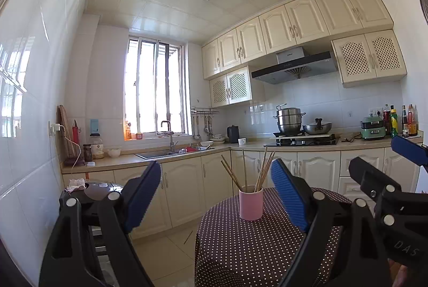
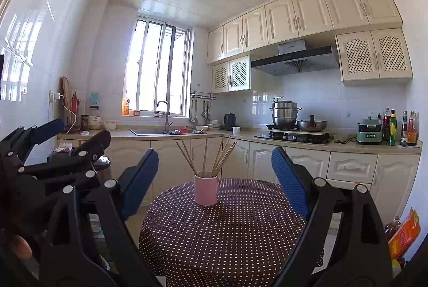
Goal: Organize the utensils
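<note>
Both grippers, left gripper (image 1: 216, 193) and right gripper (image 2: 215, 180), gape empty, near pink cup (image 2: 206, 190) holding chopsticks (image 2: 214, 158) on the dotted surface (image 2: 227, 233).

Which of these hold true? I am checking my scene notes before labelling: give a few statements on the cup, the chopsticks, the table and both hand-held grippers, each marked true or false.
1. The chopsticks stand in a pink cup. True.
2. The cup lies on its side. False: it stands upright on the dotted tablecloth.
3. The left hand-held gripper holds a chopstick. False: it is open and empty.
4. The right hand-held gripper is open. True.
5. A steamer pot sits on the stove. True.
</note>
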`<state>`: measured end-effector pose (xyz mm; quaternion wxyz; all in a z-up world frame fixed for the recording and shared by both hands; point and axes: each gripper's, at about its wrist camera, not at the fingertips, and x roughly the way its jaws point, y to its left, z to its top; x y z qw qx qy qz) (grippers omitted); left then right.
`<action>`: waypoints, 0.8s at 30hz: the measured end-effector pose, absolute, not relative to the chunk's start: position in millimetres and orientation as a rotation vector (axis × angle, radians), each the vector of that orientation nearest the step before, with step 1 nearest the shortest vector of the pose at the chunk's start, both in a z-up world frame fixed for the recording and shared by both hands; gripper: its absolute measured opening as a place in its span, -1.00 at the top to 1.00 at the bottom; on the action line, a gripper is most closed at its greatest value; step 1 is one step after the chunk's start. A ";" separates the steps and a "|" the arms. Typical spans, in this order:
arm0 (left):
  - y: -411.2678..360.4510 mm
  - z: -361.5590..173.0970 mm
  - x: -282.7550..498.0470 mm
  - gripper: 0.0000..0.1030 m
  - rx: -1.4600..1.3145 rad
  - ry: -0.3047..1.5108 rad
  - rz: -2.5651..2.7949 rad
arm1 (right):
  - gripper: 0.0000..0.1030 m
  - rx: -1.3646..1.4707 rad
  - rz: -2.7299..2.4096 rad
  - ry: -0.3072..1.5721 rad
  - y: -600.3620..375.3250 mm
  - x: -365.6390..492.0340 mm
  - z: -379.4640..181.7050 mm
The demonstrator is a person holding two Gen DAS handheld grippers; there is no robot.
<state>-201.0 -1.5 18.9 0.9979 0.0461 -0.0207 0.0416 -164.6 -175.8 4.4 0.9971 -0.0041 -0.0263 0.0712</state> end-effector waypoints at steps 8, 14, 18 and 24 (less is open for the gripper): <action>-2.1 19.2 -201.1 -0.61 0.092 -0.042 0.083 | -0.66 -0.011 0.141 -0.054 -176.8 -166.0 6.0; -2.5 19.3 -201.4 -0.61 0.094 -0.041 0.084 | -0.66 -0.012 0.141 -0.054 -176.1 -165.7 6.4; -3.3 19.5 -201.2 -0.61 0.099 -0.040 0.085 | -0.66 -0.014 0.141 -0.051 -176.0 -164.6 7.0; -1.5 22.0 -201.9 -0.61 0.095 -0.041 0.082 | -0.66 -0.016 0.139 -0.053 -174.8 -165.0 7.7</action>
